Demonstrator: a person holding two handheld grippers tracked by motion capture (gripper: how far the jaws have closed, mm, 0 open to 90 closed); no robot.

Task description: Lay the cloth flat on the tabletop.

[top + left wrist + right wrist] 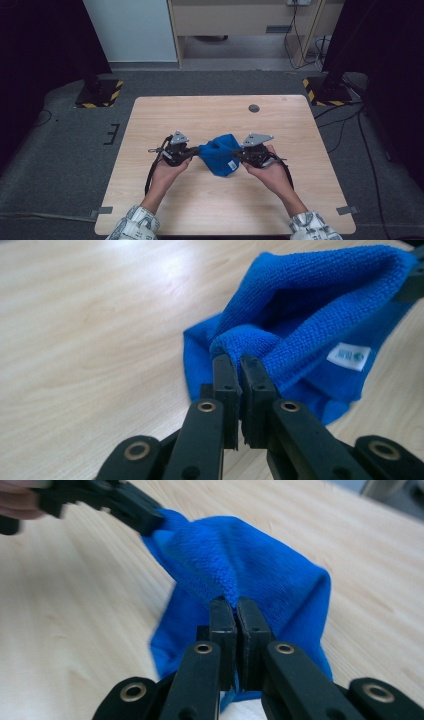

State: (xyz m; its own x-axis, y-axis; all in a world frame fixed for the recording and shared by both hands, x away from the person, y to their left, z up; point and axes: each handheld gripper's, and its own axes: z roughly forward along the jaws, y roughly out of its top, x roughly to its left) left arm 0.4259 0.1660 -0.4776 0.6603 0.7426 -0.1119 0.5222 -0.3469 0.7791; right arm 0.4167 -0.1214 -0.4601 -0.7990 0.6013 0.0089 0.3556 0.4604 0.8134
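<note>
Two grippers are pinching one blue cloth [220, 154] over the middle of the desk [150, 120], a bit nearer the front edge. The left gripper [192, 152] is squeezing one bunched corner tight with its jaws nearly together. The right gripper [239, 153] is squeezing the other side the same way. The cloth is hanging between them, and a small white label [348, 356] is showing near its lower edge.

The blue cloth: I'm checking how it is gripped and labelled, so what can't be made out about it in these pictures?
- Blue microfibre cloth, left gripper view: print on its white label is too small to read.
- Left tool: the pinched edge is hidden between the jaws.
- Right tool, right gripper view: the same.
- High view: the cloth's underside faces the wooden table, hidden by its own folds.
</note>
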